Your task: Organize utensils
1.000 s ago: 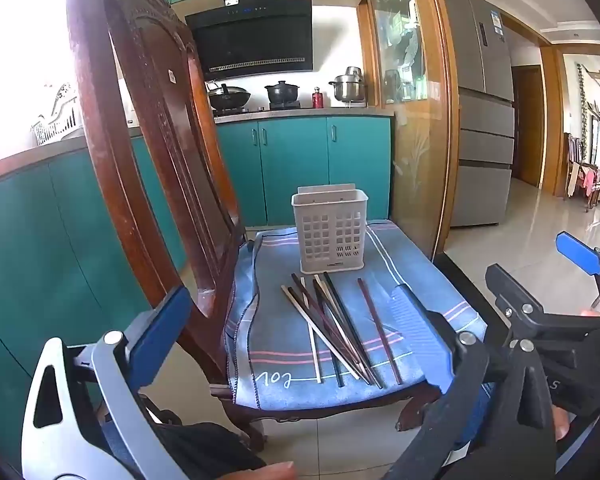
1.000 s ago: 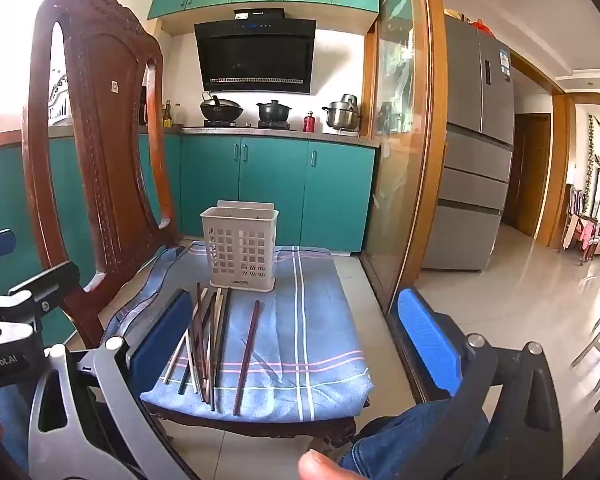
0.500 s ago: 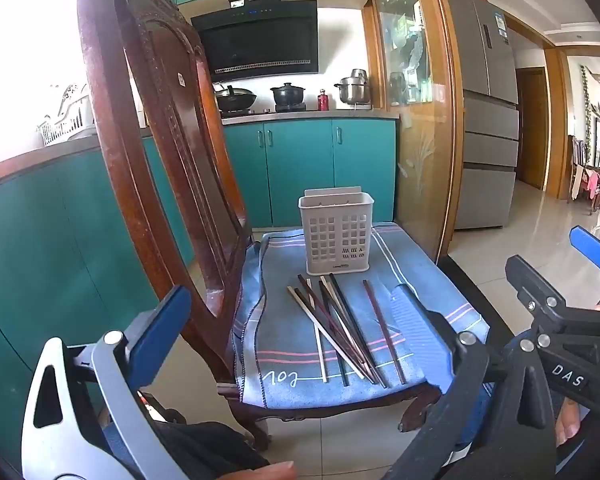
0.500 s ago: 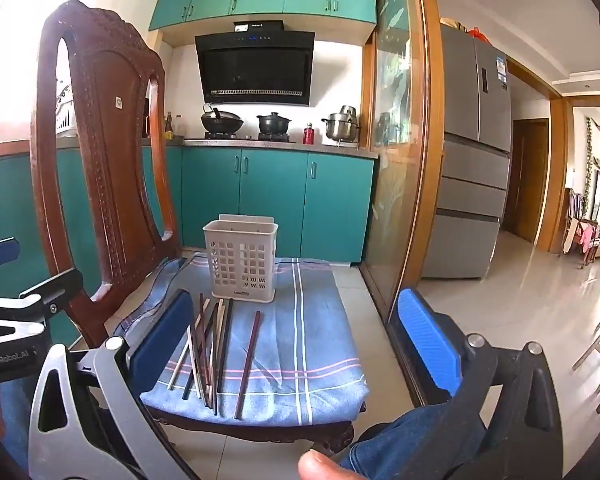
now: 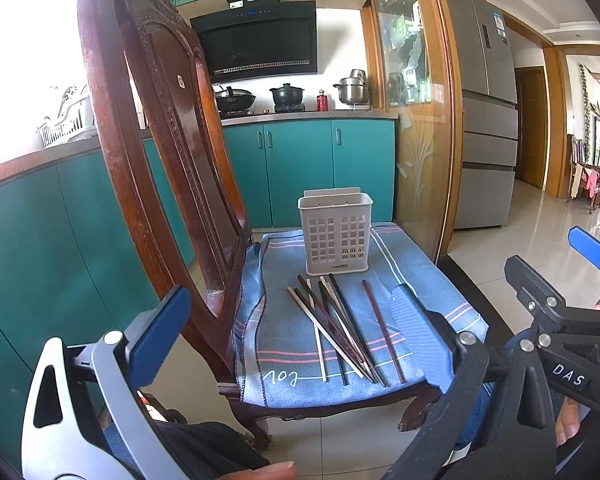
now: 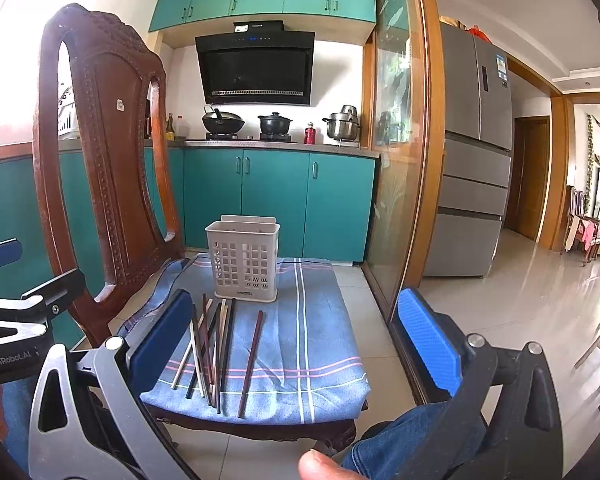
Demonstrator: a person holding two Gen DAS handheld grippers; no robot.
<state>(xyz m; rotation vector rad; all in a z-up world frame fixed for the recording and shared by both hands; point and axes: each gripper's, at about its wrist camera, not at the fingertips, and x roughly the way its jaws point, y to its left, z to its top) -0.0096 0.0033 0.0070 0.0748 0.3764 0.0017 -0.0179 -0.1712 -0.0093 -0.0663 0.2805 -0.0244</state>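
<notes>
Chopsticks (image 5: pixel 340 328) lay loose on the blue cloth (image 5: pixel 284 344) over the chair seat, ahead of both tools and not yet touched. Nearest the cameras, the left gripper (image 5: pixel 292 344) had its fingers spread wide with nothing between them, and the right gripper (image 6: pixel 296 340) was the same, wide and empty. Both hung short of the seat's front edge. Just beyond the fingertips, most of the sticks were fanned and crossing one another in a heap, while a single dark red chopstick (image 6: pixel 251 360) lay apart on the right-finger side of it. Farther on, past the sticks' far ends, the white slotted holder (image 6: pixel 244 264) stood upright near the back of the cloth, apparently empty.

The likely trouble was in the heap: closing on crossed sticks could catch two at once or flick a neighbour off the front edge onto the floor tiles. Thin sticks lying flat on soft cloth might also slip from the pads, or the fingers might snag the fabric and drag it. The holder looked light; a stick pushed in at a slant could tip it.
</notes>
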